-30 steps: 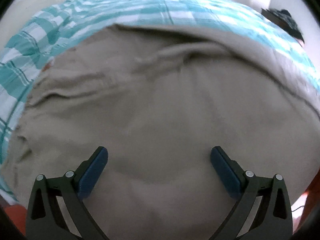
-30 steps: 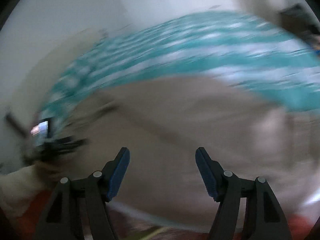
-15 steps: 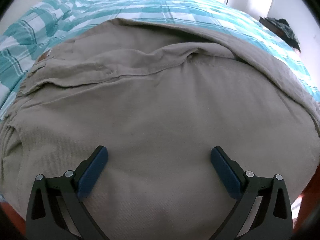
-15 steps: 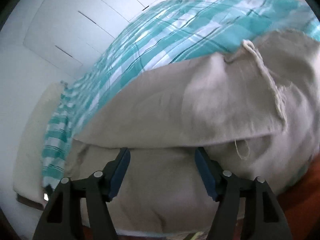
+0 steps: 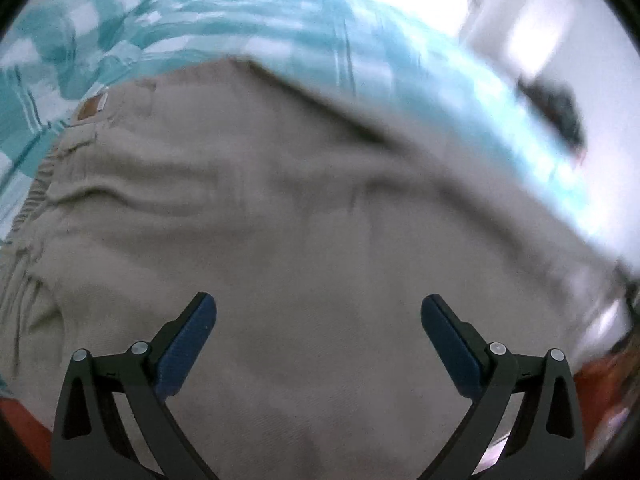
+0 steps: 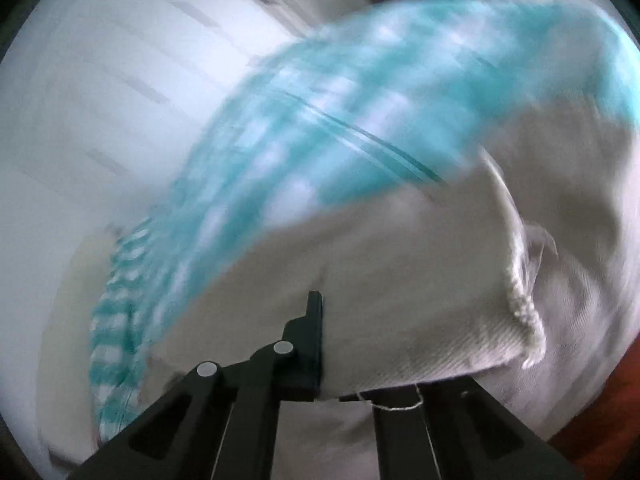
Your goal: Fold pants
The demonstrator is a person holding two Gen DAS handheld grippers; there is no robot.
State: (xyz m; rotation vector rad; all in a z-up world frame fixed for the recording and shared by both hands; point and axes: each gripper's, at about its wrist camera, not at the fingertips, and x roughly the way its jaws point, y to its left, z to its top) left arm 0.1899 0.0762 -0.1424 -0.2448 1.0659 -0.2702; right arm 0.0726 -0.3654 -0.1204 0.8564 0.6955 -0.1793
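Note:
Beige pants (image 5: 304, 216) lie spread on a bed with a teal and white checked cover (image 5: 120, 40). A brown waistband label (image 5: 91, 107) shows at the upper left. My left gripper (image 5: 318, 320) is open just above the cloth, holding nothing. In the right wrist view my right gripper (image 6: 324, 344) is shut on the frayed hem end of a pants leg (image 6: 420, 288), which drapes over its right finger and hides it. The view is blurred by motion.
White wardrobe doors (image 6: 120, 80) stand behind the bed. A dark heap (image 5: 556, 100) lies on a far surface at the right. Orange-red floor (image 6: 600, 420) shows below the bed's edge.
My right gripper has closed on the pants leg hem, which it stood open in front of half a second ago. My left gripper stays open and has shifted over the pants.

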